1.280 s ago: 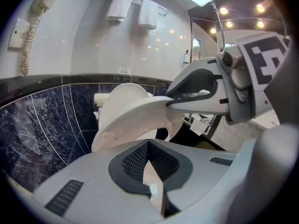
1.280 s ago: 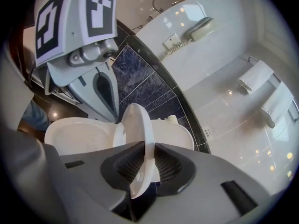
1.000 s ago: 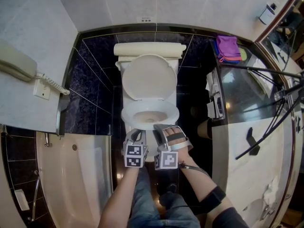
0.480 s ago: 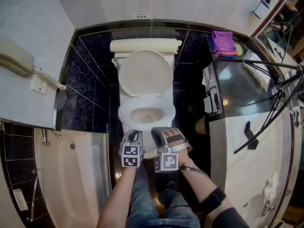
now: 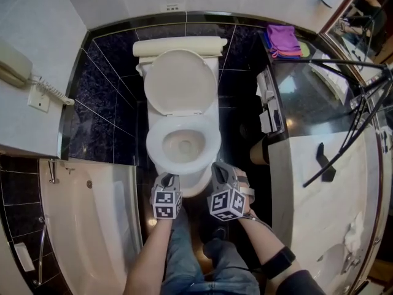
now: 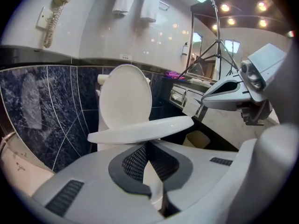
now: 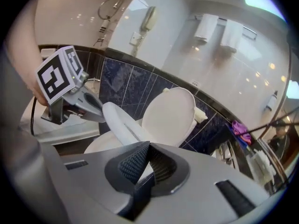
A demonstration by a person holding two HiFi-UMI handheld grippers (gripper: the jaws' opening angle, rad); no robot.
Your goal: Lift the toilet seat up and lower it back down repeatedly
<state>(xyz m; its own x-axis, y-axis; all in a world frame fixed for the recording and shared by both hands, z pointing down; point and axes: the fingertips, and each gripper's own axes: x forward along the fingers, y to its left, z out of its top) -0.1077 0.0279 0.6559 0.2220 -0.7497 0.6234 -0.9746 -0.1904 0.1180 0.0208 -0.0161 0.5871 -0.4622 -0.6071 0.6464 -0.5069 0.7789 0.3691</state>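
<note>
Seat is down, lid stands up. Fingers of the left gripper are together; right gripper fingers just closed, nothing between them.

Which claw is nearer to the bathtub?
Left. The left claw is by the toilet front, next to the bathtub; the right claw lies beyond it, farther away.

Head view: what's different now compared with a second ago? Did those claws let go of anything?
Both claws have drawn back from the front rim of the toilet seat, toward the person. The right claw rolled over and its jaws have just been closing; they are now shut on nothing. The left claw is shut and empty too. Whether either held the rim earlier is unclear. The seat stays down, and the lid stays upright.
</note>
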